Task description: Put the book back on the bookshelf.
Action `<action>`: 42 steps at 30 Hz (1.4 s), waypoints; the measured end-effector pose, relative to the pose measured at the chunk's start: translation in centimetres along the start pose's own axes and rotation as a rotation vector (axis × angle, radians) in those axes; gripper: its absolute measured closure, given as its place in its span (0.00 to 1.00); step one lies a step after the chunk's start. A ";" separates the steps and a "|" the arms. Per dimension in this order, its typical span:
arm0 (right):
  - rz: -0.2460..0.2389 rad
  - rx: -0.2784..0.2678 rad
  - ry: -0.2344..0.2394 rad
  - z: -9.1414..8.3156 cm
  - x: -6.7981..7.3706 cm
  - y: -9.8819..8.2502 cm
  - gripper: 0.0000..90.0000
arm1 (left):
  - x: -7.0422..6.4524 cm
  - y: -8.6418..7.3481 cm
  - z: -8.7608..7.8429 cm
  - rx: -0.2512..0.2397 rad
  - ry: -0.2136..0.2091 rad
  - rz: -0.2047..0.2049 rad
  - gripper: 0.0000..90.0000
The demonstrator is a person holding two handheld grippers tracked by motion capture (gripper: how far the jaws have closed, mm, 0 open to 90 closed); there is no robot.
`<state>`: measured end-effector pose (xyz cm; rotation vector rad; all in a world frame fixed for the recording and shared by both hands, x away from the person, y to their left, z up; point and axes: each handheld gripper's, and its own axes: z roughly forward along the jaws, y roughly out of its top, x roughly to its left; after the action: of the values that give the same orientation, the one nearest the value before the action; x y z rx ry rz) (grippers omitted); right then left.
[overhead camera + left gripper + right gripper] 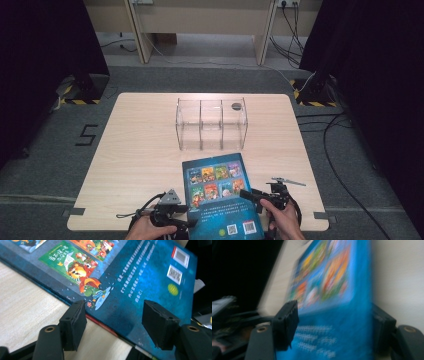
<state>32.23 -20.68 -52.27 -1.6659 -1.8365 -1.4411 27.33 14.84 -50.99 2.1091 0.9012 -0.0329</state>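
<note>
A blue picture book (pixel 220 195) lies back cover up at the table's near edge, its bottom reaching past the front edge. My left gripper (pixel 184 209) is at the book's left edge and is open. In the left gripper view its jaws (pixel 115 320) stand wide apart, one at the spine edge and one over the cover of the book (pixel 140 277). My right gripper (pixel 246 194) reaches in from the right, open. In the blurred right gripper view the gripper (pixel 334 322) has the book's (pixel 342 302) edge between its jaws, and the far jaw is partly hidden behind the book.
A clear three-compartment box (pixel 211 125) stands at the middle of the wooden table (pixel 140 150), with a dark round disc (pixel 236 106) on its right back corner. Cables (pixel 330 135) trail on the floor at the right. A desk frame stands beyond the table.
</note>
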 end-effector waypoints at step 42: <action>-0.565 -0.077 0.156 -2.6 4.1 1.5 0.74 | 1.3 0.8 0.2 -0.014 -0.005 -0.029 0.29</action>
<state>31.27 -20.50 -47.26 -1.0580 -2.2896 -1.8078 28.83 15.21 -51.00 2.0820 0.9267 -0.0467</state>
